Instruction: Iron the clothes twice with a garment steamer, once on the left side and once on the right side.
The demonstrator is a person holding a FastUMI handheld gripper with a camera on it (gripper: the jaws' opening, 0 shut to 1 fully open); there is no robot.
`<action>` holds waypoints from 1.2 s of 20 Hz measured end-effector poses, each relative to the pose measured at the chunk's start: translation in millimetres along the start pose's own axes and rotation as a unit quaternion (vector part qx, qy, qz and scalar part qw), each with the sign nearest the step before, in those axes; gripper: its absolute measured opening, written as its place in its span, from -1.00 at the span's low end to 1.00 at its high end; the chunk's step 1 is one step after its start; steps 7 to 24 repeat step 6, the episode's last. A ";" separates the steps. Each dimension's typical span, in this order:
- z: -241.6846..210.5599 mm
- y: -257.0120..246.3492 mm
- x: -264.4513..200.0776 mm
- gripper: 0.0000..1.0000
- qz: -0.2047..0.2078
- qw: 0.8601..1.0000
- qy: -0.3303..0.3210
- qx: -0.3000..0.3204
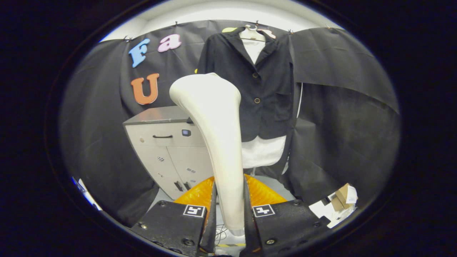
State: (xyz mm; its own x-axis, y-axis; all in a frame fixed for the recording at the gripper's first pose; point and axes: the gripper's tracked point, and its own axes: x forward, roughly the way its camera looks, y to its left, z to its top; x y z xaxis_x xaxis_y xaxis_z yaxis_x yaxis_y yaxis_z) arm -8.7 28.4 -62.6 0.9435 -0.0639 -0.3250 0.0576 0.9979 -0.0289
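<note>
A white garment steamer (217, 142) stands upright between my fingers, its handle pinched by both and its broad head rising above them. My gripper (230, 210) is shut on that handle. Beyond the steamer a black jacket (264, 82) over a white shirt (262, 151) hangs on a hanger against the booth's wall, buttons facing me. The steamer's head hides the jacket's left edge and is still some way short of the cloth.
A grey cabinet (167, 142) with a drawer and two doors stands left of the hanging clothes. An orange ribbed thing (200, 194) lies just beyond my fingers. Small cardboard boxes (341, 198) lie on the floor to the right.
</note>
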 end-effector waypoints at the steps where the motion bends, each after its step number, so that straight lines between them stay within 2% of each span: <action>1: -7.2 6.3 -4.0 -0.30 0.007 1.000 0.004 -0.001; 6: -16.4 21.2 -22.2 -0.30 0.027 1.000 0.008 -0.012; 24: -16.4 21.2 -22.2 -0.30 0.027 1.000 0.008 -0.012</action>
